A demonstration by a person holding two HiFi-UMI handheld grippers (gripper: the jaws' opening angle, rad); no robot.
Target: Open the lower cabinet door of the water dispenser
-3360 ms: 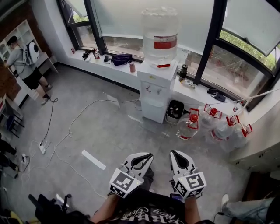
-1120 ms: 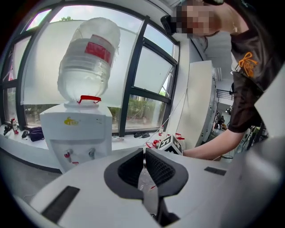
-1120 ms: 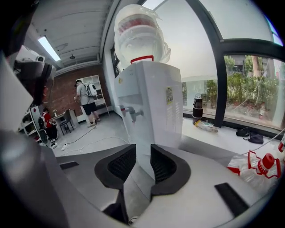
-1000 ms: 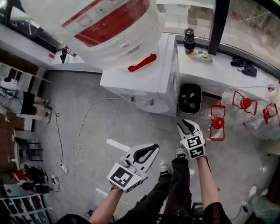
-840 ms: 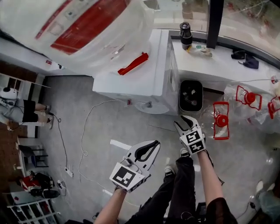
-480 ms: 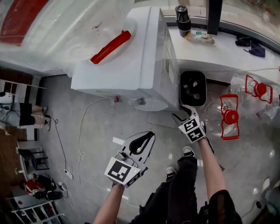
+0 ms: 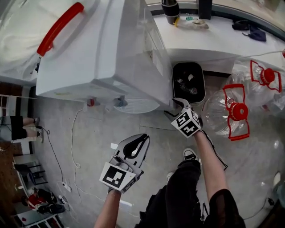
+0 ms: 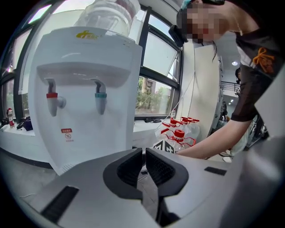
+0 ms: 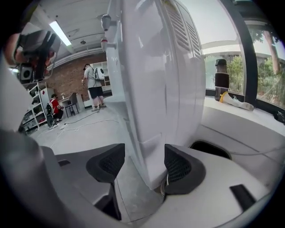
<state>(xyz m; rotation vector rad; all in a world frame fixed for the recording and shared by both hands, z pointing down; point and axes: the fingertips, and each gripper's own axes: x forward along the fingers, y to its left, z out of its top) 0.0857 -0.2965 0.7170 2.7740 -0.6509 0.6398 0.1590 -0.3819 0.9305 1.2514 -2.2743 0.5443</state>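
Note:
The white water dispenser (image 7: 111, 58) fills the upper left of the head view, with a red-handled bottle on top. My right gripper (image 7: 175, 104) is at its lower right front corner. In the right gripper view its jaws are opening and straddle the corner edge of the lower cabinet door (image 9: 153, 153); the pads (image 9: 178, 167) do not press on it. My left gripper (image 7: 140, 140) hangs lower left over the floor, shut and holding nothing. In the left gripper view it (image 8: 144, 160) faces the dispenser front (image 8: 84, 129) with red and blue taps; it hides the lower door.
A black bin (image 7: 188, 82) stands right beside the dispenser. Several clear water bottles with red handles (image 7: 231, 111) lie on the floor at the right. A dark flask (image 7: 169, 9) stands on the window ledge. A white cable (image 7: 73, 133) crosses the floor. A person (image 9: 94, 84) stands far back.
Both grippers have sunk lower and the view has closed in on the dispenser. My right gripper has moved up to the dispenser's lower right corner and spread its jaws.

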